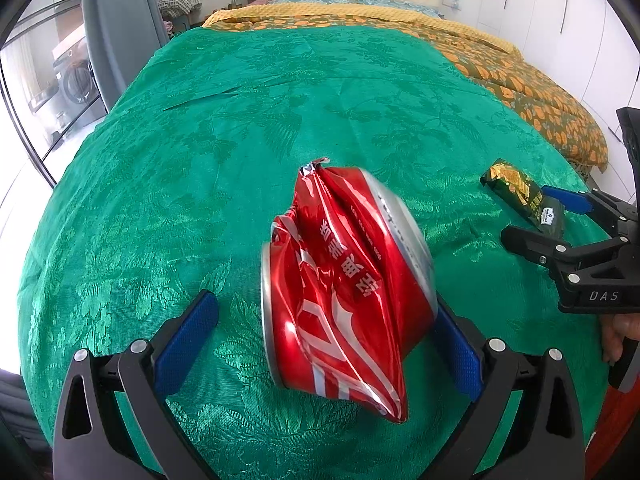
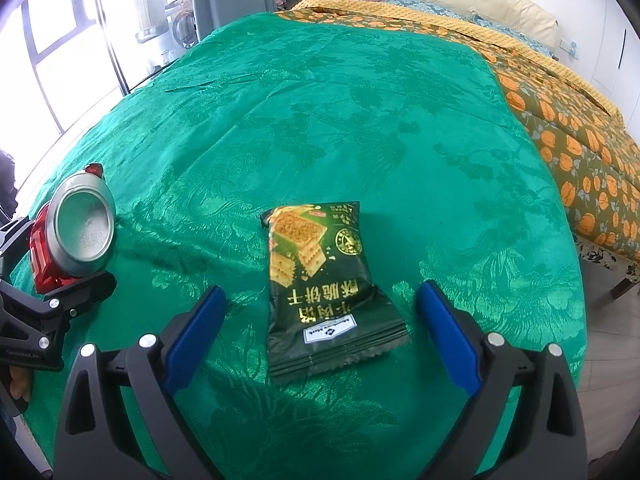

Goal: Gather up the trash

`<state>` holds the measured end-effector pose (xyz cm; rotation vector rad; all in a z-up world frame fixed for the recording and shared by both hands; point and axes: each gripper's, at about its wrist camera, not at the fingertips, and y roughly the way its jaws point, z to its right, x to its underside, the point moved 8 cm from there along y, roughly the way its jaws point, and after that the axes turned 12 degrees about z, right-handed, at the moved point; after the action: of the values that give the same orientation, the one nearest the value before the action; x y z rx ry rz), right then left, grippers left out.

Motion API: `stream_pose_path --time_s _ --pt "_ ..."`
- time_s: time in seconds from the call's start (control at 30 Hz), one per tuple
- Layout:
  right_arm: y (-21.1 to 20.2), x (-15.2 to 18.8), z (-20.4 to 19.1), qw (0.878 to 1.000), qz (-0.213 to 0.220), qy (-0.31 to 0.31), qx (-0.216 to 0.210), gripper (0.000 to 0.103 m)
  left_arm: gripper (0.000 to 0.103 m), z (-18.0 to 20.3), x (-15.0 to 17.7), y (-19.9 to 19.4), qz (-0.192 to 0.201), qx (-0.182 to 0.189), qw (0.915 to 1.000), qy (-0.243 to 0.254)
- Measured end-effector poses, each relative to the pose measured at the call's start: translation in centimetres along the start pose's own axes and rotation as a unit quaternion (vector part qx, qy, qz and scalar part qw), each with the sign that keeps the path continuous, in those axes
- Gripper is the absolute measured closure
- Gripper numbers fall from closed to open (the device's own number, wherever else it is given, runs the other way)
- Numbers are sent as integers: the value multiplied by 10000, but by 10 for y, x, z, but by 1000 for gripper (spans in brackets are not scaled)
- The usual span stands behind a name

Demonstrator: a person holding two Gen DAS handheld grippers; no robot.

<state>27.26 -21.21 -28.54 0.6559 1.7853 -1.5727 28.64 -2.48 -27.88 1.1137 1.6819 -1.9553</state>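
Left tongs (image 1: 328, 340) nearest the lens, spread wide, blue pads on either side of the crushed red can (image 1: 344, 280). The right pad looked to be touching or just behind the can's side; the left pad stood clear of it, so no grip was made. Can lay on its side on the green bedspread (image 1: 240, 120), near the bed's foot edge, its silver base turned toward the right-hand tool. Judgement: tongs straddled the can across its flattened width because that is the narrowest span to close on.

Right tongs (image 2: 320, 320) likewise released, pads set either side of the green cracker packet (image 2: 324, 280), not touching it. Packet lay flat, crimped end toward the camera, to the right of the can and apart from it. Flat foil gives little to bite; its raised crimp looked the likelier hold.

Beyond: orange floral quilt (image 1: 520, 80), pillows, cream headboard. No bin in either view.
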Motion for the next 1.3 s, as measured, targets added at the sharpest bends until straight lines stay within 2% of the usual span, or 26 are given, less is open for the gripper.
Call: stream_pose_path --time_s 0.13,0.23,0.33,0.43,0.5,0.57,0.6,0.67,0.7,0.73,0.9,1.0,1.13,1.23,1.3 --pt "0 0 1 10000 8 37 -60 9 4 -2 1 -3 30 -55 10000 -39" --pt "-5 1 2 9998 17 48 -202 9 5 -7 5 -16 131 40 9993 -362" --pt "-11 0 4 9983 -205 189 -521 10 5 -5 3 -27 299 284 9960 -787" --pt "-10 -13 8 9967 -420 361 -589 10 5 0 -6 -19 206 200 9948 -975" --pt "-6 -24 6 9970 -433 324 -557 10 5 3 -12 -9 134 -31 9952 -969" --pt "7 -22 2 9956 -742 258 -502 23 5 -1 -16 -5 128 -312 9949 -947" --pt "10 -21 2 9957 -806 207 -413 36 5 -3 -17 -4 119 -389 9945 -970" --pt "10 -23 0 9971 -708 72 -273 59 20 -7 -18 -6 162 -412 9934 -1062" --pt "8 -23 -1 9971 -678 125 -318 64 36 -7 -18 -6 172 -340 9937 -1056" --pt "5 -23 0 9971 -636 218 -368 67 44 -8 -18 -7 194 -291 9940 -1033" --pt "-34 -23 10 9959 -179 552 -693 68 46 0 -16 -20 494 -315 9961 -663" --pt "-65 -19 21 9928 36 777 -907 68 46 23 -18 -33 615 -138 9968 -493" --pt "-110 -13 49 9897 364 965 -995 68 46 80 -28 -56 740 448 9956 -364" --pt "-138 -5 88 9890 550 1138 -767 68 46 131 -35 -66 746 896 9931 -106" --pt "-158 6 128 9891 637 1268 -393 68 46 174 -39 -74 745 1248 9893 140"
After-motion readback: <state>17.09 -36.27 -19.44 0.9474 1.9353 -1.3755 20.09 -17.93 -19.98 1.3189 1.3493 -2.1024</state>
